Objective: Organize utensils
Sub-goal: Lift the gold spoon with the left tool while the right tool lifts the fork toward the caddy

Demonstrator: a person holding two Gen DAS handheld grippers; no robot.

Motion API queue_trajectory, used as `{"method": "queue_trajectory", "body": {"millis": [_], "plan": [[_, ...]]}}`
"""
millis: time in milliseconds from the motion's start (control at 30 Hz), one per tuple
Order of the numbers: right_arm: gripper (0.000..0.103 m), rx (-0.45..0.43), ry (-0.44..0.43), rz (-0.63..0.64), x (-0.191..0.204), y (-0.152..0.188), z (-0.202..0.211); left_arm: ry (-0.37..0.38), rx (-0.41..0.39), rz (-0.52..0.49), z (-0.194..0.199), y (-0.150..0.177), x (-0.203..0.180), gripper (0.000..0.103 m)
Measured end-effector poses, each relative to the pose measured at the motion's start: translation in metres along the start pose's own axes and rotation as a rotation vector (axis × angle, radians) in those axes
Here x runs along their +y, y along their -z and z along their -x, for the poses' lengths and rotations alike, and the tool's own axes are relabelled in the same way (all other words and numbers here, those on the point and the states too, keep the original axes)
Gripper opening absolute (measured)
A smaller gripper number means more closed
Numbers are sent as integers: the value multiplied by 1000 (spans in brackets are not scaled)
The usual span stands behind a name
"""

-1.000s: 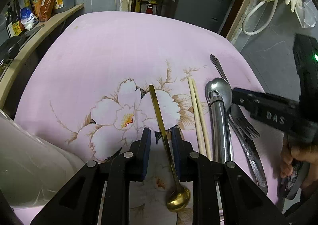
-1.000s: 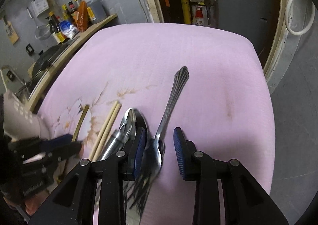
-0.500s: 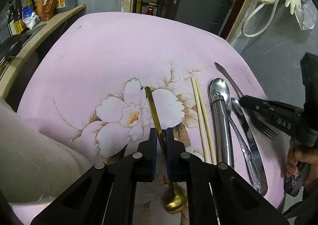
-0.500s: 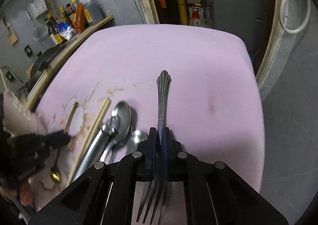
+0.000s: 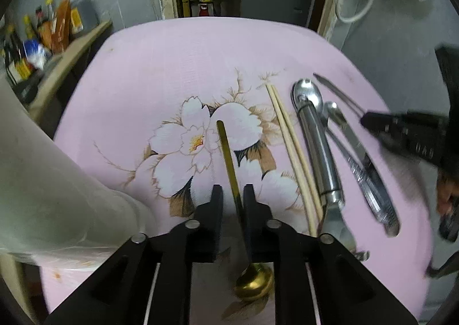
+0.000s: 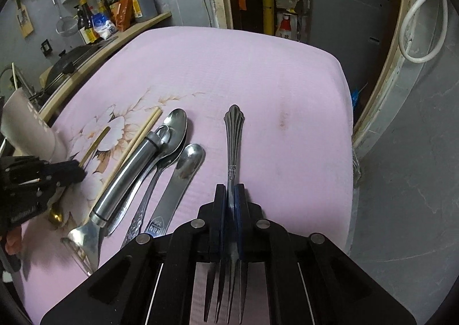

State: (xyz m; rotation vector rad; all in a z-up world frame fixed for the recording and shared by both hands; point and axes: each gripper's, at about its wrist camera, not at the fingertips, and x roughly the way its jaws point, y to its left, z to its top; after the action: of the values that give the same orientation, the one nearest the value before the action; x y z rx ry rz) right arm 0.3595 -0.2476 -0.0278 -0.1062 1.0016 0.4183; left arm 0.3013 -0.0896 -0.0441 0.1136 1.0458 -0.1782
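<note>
Cutlery is lined up on the pink cloth [image 6: 287, 72]. The fork [image 6: 233, 135] is pinched by the right gripper [image 6: 230, 195], far right. The gold spoon [image 5: 229, 158] lies between the left gripper [image 5: 232, 195] jaws, which are opening, so it is set down left.

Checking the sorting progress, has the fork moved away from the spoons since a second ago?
Yes. The fork now lies right of the spoons, clear of them.
</note>
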Motion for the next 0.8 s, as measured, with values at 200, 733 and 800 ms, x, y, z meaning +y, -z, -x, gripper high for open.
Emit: {"method": "queue_trajectory", "body": {"millis": [200, 733, 800], "plan": [[5, 7, 1, 11, -1, -2, -4, -97, 18, -106, -4, 2, -19, 25], [3, -81, 32, -20, 2, 8, 7, 178, -128, 68, 22, 16, 12, 2], [3, -147, 9, -52, 2, 17, 20, 212, -173, 84, 31, 19, 13, 2]]}}
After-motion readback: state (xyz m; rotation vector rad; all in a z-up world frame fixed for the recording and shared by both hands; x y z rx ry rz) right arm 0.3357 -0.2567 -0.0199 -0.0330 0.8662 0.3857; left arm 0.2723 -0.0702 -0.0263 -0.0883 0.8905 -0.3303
